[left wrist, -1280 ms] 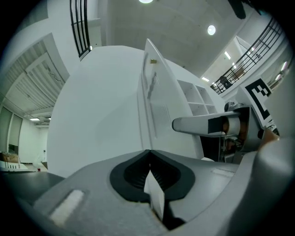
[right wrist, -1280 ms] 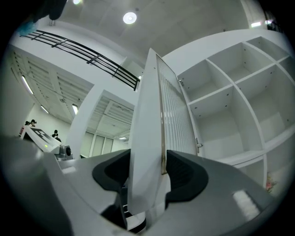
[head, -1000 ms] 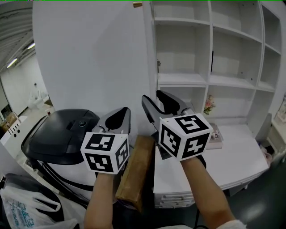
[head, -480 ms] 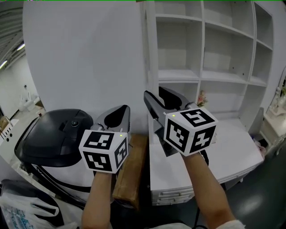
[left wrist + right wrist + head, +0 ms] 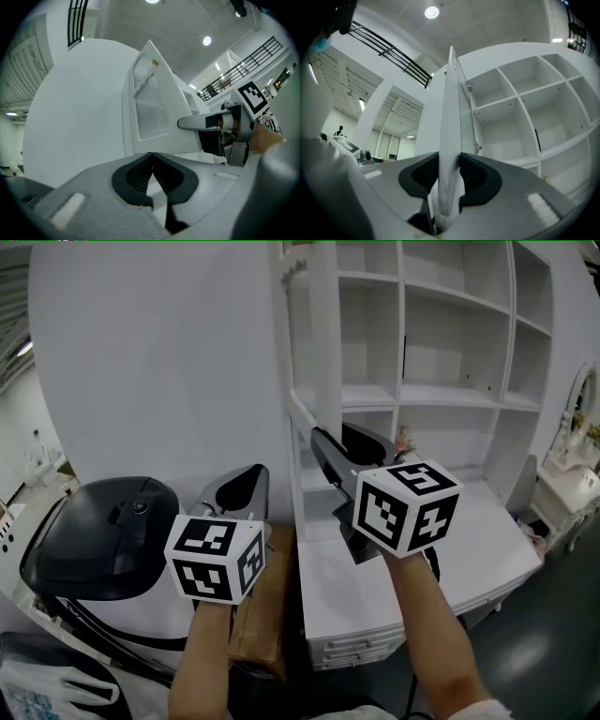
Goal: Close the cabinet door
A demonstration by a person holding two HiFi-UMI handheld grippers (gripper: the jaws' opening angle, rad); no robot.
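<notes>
While left gripper (image 5: 151,158) sits clenched, right gripper (image 5: 449,164) fingers (image 5: 474,174) are closing, seemingly pressing, on cabinet door (image 5: 451,108).

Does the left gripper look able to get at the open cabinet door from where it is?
Probably yes. The left gripper, fingers shut and empty, faces the cabinet door with nothing between them. The right gripper straddles the door's edge, its fingers closing on it.
</notes>
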